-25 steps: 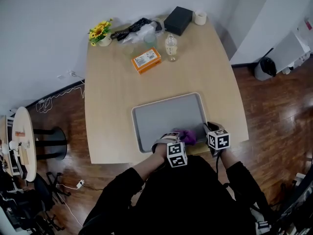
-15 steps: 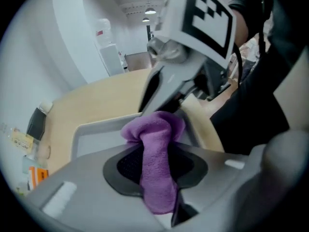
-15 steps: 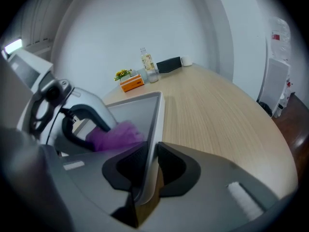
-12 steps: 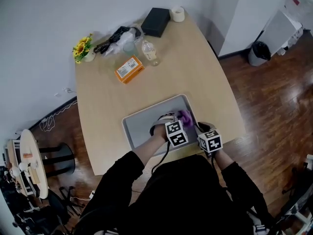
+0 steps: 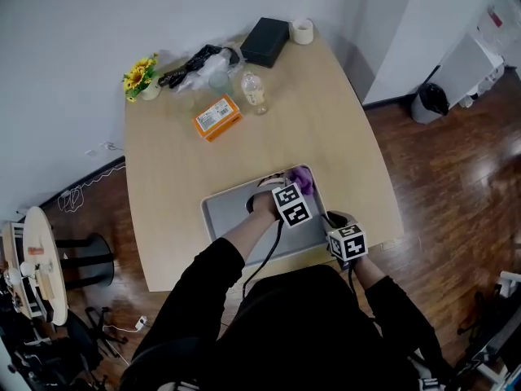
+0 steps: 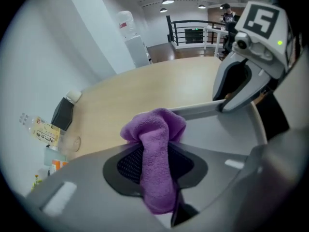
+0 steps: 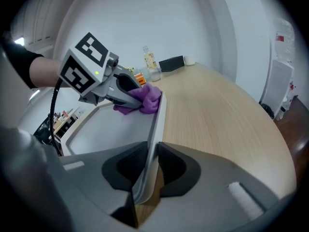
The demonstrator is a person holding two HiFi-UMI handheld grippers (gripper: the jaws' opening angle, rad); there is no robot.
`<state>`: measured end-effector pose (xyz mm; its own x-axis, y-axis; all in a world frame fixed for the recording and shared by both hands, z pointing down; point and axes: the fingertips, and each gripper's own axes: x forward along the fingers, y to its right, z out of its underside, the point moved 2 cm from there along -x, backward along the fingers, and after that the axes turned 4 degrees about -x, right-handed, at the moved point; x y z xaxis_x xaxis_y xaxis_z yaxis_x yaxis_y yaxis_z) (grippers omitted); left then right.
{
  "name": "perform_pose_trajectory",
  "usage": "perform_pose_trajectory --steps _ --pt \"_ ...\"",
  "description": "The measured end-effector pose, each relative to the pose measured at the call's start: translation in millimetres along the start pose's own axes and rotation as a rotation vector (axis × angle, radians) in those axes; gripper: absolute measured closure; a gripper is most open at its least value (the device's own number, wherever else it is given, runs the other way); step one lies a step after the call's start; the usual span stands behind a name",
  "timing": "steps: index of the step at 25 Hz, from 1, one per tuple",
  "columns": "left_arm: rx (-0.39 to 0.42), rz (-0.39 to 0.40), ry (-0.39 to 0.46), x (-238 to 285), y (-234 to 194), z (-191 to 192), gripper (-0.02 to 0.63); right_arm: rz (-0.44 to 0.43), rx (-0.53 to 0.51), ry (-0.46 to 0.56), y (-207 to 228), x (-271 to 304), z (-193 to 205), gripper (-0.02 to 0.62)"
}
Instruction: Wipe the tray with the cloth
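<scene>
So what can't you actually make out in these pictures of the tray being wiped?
- Head view: the near edge of the tray, covered by the person's arms and the right claw clamped on its rim.
- Left gripper view: where the purple cloth meets the tray, hidden by the left claw that pinches it.
- Head view: the print on the orange box, too small to read.
</scene>
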<state>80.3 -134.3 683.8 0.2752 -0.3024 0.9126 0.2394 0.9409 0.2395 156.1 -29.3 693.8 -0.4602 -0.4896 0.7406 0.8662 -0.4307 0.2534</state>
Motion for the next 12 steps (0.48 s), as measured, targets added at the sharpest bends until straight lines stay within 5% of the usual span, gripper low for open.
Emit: perform_pose_trajectory --steps 8,12 --pt "-0.002 0.323 0.131 -49.4 147.9 11.6 0.509 0.012 -0.003 -0.018 3.2 -3.2 -0.8 0.522" --pt "-0.035 0.311 0.152 -55.1 172.9 15.3 0.517 0.018 0.008 -0.018 3.9 -3.1 -1.3 0.522"
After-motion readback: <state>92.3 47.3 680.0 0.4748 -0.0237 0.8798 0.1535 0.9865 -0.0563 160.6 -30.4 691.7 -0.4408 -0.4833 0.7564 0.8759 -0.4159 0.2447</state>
